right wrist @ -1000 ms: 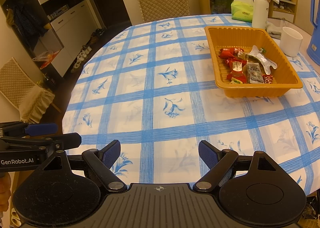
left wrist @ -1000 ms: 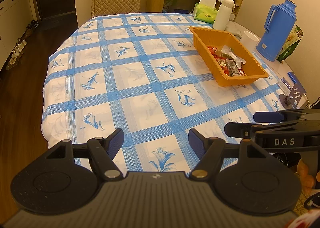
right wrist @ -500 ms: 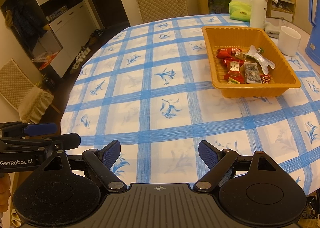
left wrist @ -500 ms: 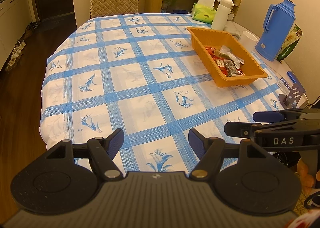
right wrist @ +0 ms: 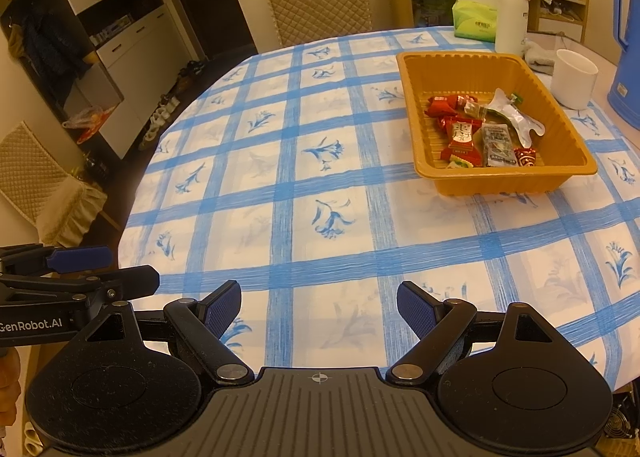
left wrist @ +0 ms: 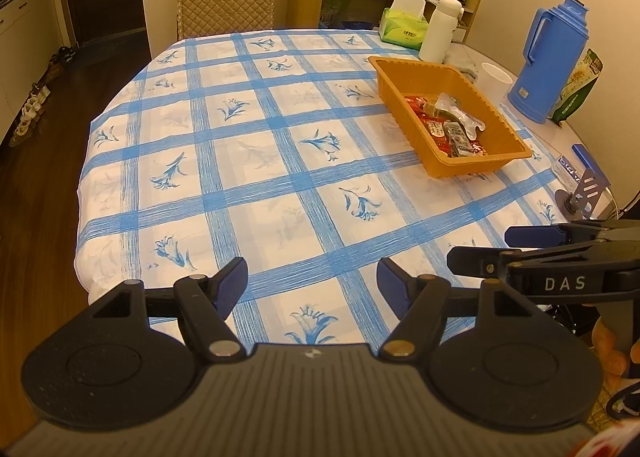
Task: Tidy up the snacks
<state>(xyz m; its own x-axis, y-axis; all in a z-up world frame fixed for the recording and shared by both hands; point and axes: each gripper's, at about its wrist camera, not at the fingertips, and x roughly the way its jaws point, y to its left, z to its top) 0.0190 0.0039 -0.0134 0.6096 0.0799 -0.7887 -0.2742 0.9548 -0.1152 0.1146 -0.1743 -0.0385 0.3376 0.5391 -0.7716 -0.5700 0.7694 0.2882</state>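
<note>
Hovering over the near table edge: left gripper [left wrist: 312, 283] and right gripper [right wrist: 319, 309], both jaws wide, nothing between the pads. Orange tray [right wrist: 412, 75] sits on the checked tablecloth [right wrist: 280, 185] at roughly 1 o'clock from the right gripper, well apart from both. Snack packets [right wrist: 480, 133] are piled in the tray's near half; far half bare. No loose snacks visible on the cloth. Looks done or nearly so: collection complete, at most tidying inside the tray left. White cup [right wrist: 574, 77] and blue jug [left wrist: 548, 65] stand beyond the tray at 2 o'clock.
</note>
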